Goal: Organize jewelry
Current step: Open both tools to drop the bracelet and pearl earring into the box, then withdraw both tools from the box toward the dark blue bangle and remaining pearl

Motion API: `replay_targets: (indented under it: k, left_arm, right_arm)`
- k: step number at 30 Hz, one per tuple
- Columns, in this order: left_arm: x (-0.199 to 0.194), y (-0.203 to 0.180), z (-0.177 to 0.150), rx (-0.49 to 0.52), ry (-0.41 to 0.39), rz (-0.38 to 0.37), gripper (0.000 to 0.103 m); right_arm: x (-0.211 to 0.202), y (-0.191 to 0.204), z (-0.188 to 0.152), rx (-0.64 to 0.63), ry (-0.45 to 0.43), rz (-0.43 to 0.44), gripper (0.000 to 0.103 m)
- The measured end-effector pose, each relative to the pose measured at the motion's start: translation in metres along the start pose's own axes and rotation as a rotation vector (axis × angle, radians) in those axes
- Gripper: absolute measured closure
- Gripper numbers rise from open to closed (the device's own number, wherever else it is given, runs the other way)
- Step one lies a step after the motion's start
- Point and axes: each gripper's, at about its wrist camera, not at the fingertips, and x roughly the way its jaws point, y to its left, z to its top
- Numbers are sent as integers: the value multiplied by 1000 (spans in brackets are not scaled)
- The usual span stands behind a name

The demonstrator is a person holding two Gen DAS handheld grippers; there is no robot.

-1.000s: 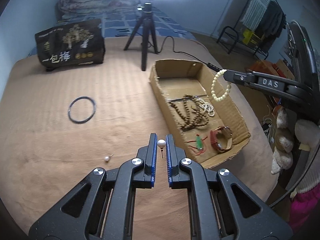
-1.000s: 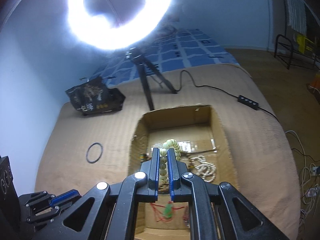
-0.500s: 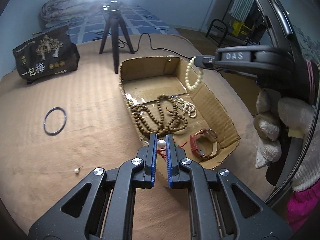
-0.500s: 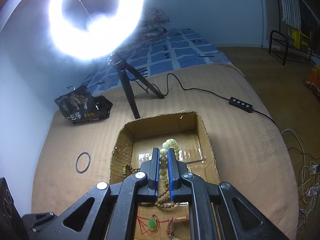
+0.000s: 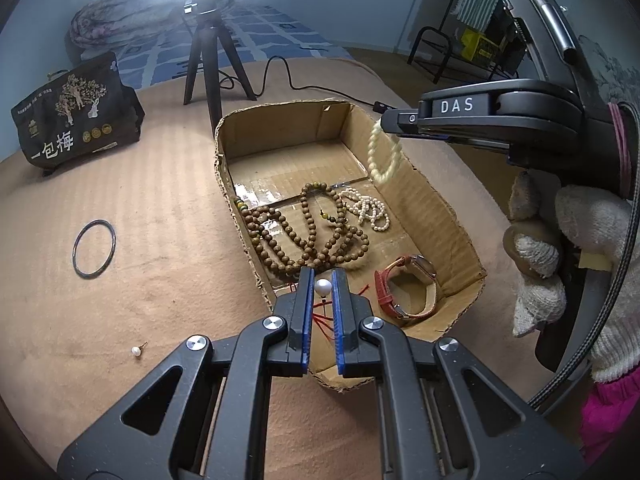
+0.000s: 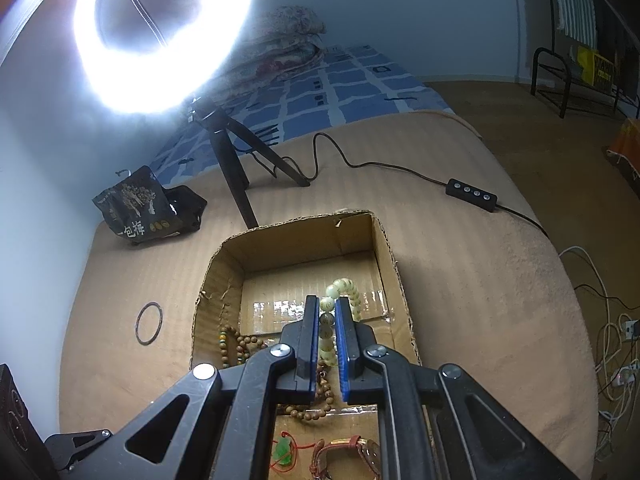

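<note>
The scene is lit from a ring light above and beyond the fingers, blown out to white glare. Strong fisheye bending and dark corners are seen at the edges. The hanging pale bead bracelet is motion-blurred

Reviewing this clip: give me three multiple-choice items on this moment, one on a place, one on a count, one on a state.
1. Where is the watch?
A. In the cardboard box
B. On the blanket
C. On the black bag

2. How many pieces lie on the blanket outside the box?
A. None
B. Two
C. Four

3. What is the left gripper doing?
A. Open, holding nothing
B. Shut on a pearl earring
C. Shut on a watch

Answers: 1 A, it lies by the near wall. 2 B, the dark bangle and loose earring. 3 B, the pearl sits between its fingers.
</note>
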Motion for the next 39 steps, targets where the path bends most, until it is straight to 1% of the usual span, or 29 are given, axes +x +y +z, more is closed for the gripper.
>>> replay_targets:
  k: [2,3,4,5,6,8,9,10,12,14,16,20,22,24,25,27,29,32,39]
  left_arm:
    - [0,0,0,1,5,6,96]
    - [1,0,-1,2,9,10,96]
    - [1,0,-1,3,12,14,96]
    - [1,0,-1,5,16,19,90]
    - [1,1,-1,6,18,25,76]
    - [0,2,-2,5,9,38,64]
    - [0,3,-3,5,7,40,64]
    - [-1,4,-3,6,10,41,65]
    - [-2,6,-3,6,8,46,64]
    - [-3,7,-3,10,6,54,64]
    - [-4,8,-4,15,4,61,64]
    - [-9,11,-6,14,1,67,64]
    - [-12,13,-8,17,-1,76,64]
    - [-14,16,-9,19,-1,84,64]
    - [-15,19,-10,20,0,89,63]
    - [-19,25,-11,18,-4,102,50]
    - [-23,30,-12,13,-14,115,45]
    - [-29,41,-13,8,-19,133,45]
    - [-41,79,-16,-30,-20,180,44]
  right_arm:
    - [0,0,-1,2,-1,-6,89]
    - [-1,1,-1,-3,-3,-8,80]
    - [-2,1,-2,-5,-5,-12,73]
    - [-3,2,-2,-9,-10,-22,71]
    - [-4,4,-2,-15,-12,-31,70]
    - [-4,4,-2,-15,-13,-33,61]
    - [-6,4,-3,-12,-19,-38,52]
    - [-7,4,-3,-14,-25,-46,47]
    - [-8,5,-3,-22,-26,-54,47]
    - [-9,4,-4,-23,-27,-58,43]
    - [-10,5,-5,-22,-31,-65,35]
    - [-14,8,-7,-25,-38,-74,29]
    - [-17,11,-9,-31,-45,-82,22]
    - [-20,14,-10,-40,-54,-88,20]
    - [-22,17,-11,-49,-57,-91,18]
    - [-26,23,-13,-61,-63,-93,15]
    - [-30,27,-15,-67,-68,-86,13]
    - [-37,36,-18,-77,-78,-67,12]
    - [-59,57,-27,-92,-126,-28,4]
